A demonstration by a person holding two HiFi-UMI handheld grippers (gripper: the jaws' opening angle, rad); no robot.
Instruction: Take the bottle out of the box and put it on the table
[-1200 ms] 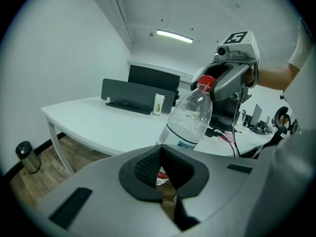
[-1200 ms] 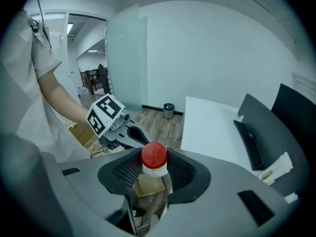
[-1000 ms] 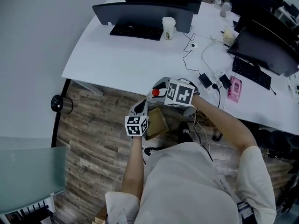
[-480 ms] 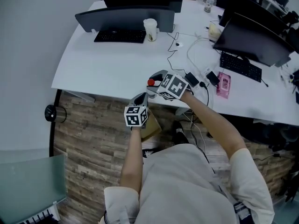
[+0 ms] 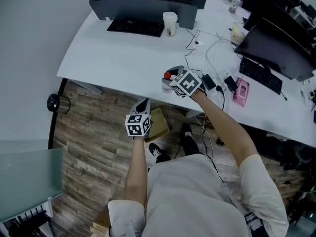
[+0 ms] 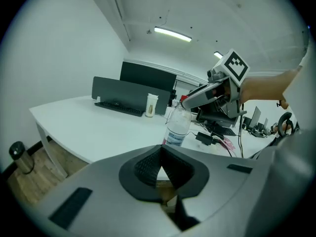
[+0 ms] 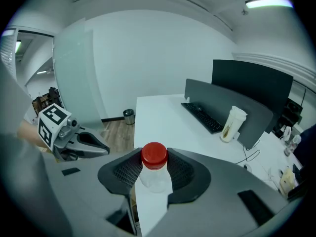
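Observation:
A clear plastic bottle (image 5: 166, 86) with a red cap (image 7: 154, 154) stands upright over the near part of the white table (image 5: 118, 58). My right gripper (image 5: 169, 81) is shut on its neck just under the cap, both pads pressing it (image 7: 154, 166). In the left gripper view the bottle (image 6: 177, 127) hangs from the right gripper (image 6: 191, 100); its base is hidden, so contact with the table cannot be told. The brown cardboard box (image 5: 159, 124) sits on the wooden floor below the table edge. My left gripper (image 5: 142, 104) hovers beside it, pads touching (image 6: 159, 154), with nothing seen between them.
At the table's far side are a black keyboard (image 5: 136, 27), a monitor (image 5: 143, 6) and a white cup (image 5: 170, 23). Cables and adapters (image 5: 217, 80), a pink item (image 5: 240, 93) and a second keyboard (image 5: 260, 75) lie to the right. A black bin (image 5: 53, 103) stands on the floor.
My right gripper has carried the bottle from the table's near edge further in over the tabletop and a little down. My left gripper has drawn back slightly by the box.

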